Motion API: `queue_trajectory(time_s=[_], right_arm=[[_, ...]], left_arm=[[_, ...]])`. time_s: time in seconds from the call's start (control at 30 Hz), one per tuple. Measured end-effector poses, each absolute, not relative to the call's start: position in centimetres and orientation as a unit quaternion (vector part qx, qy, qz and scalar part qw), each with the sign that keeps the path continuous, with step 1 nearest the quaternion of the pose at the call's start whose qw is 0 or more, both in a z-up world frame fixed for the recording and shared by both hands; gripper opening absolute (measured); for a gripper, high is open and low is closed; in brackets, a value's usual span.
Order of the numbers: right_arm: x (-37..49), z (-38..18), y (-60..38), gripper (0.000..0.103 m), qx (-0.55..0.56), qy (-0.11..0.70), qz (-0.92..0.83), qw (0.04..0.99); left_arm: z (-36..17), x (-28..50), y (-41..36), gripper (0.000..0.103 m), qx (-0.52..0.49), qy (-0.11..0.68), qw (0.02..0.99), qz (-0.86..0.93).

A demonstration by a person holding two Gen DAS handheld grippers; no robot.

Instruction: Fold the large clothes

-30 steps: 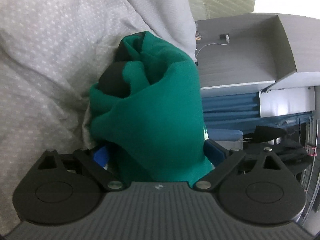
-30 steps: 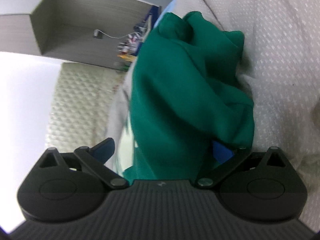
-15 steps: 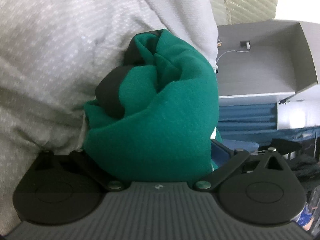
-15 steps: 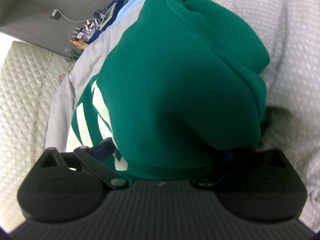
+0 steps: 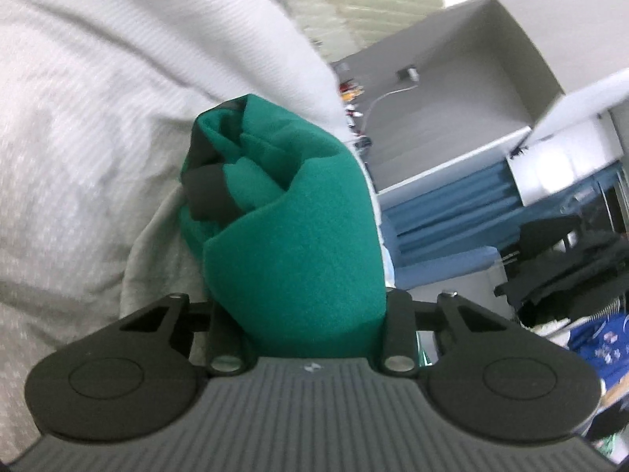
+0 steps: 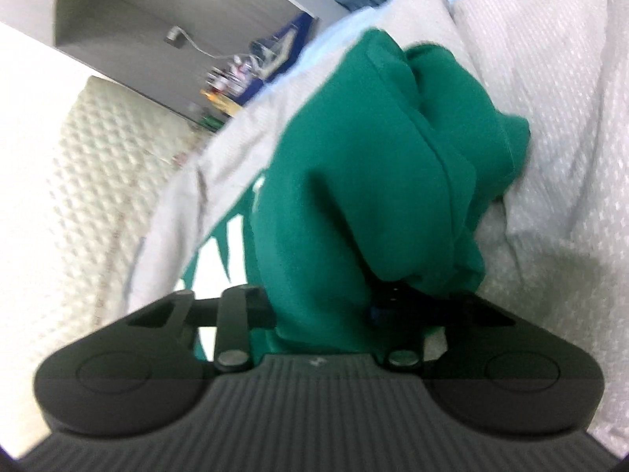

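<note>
We hold the garment [image 5: 298, 244] in both tools. The left tool [image 5: 310, 310] is clamped on a thick roll of green fleece; the cloth fills the gap between the jaws and hides the fingertips. The right tool [image 6: 326, 306] is clamped on another bunch of the same garment [image 6: 377, 181], with fabric spilling over its right-hand linkage.

The garment lies directly ahead of each tool, gathered into a bundle and resting against the grey bed cover [image 5: 86, 126]. In the left view a black cuff [image 5: 208, 192] shows on the bundle's left side. In the right view white stripes [image 6: 220, 244] run along the fabric on the left, just beside the jaw.

Key relation: the fabric extends forward along the axis of each tool, away from the camera, and the bed cover lies beyond and beside it. Neither tool is nearer; both are already on the cloth. We cannot tell how far apart the two tools are.

We judge the fold to be in an early stage: the garment is bunched, not flat. The next move likely calls for spreading the two grips apart to open the cloth over the bed cover [image 6: 550, 78].
</note>
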State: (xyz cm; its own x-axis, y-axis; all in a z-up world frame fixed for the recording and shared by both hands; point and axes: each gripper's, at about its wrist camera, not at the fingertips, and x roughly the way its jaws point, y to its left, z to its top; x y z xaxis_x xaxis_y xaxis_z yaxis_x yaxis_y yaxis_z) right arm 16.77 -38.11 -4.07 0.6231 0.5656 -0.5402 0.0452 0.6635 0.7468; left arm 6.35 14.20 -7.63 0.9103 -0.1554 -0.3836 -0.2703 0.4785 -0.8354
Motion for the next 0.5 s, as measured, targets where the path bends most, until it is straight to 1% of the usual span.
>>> queue_trajectory(time_s=[0.07, 0.23, 0.5], right_arm=[[16.0, -3.3, -38.6, 0.035, 0.385, 0.385, 0.173, 0.821], [13.6, -0.7, -39.7, 0.034, 0.389, 0.338, 0.208, 0.831], [9.6, 4.7, -43.6, 0.034, 0.389, 0.297, 0.235, 0.840]], left_arm=[[-7.1, 5.6, 14.1, 0.038, -0.505, 0.194, 0.841, 0.023], [-5.5, 3.2, 14.2, 0.037, -0.507, 0.157, 0.847, -0.006], [0.6, 0.1, 12.0, 0.037, -0.487, 0.118, 0.864, -0.055]])
